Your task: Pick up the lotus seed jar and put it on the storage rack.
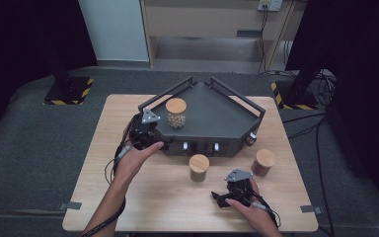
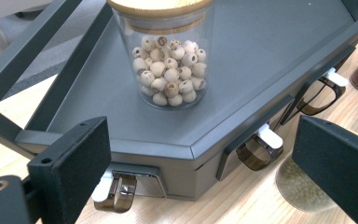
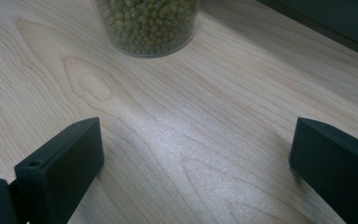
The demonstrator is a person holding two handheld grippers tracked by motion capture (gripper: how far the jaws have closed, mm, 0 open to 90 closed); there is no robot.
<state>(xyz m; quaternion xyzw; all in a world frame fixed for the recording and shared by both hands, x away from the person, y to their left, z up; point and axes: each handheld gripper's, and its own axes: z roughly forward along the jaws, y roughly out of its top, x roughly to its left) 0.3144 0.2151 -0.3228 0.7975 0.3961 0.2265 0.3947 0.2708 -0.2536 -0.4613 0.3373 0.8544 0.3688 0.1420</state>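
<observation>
L claw (image 2: 200,163) wide open, empty; jar of white beads (image 2: 170,70) just ahead on tray (image 2: 261,56).

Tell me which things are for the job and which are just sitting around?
For the job: jar of white beads, grey tray, left gripper, jar of green beans, right gripper, jar of red bits.
Sitting around: striped stands, wall cables.

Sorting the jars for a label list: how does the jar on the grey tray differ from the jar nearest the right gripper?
The jar on the grey tray holds pale round seeds; the jar nearest the right gripper holds small green beans. The first stands on the grey tray, the second on the wooden table in front of it. Both are clear, upright, with wooden lids.
</observation>
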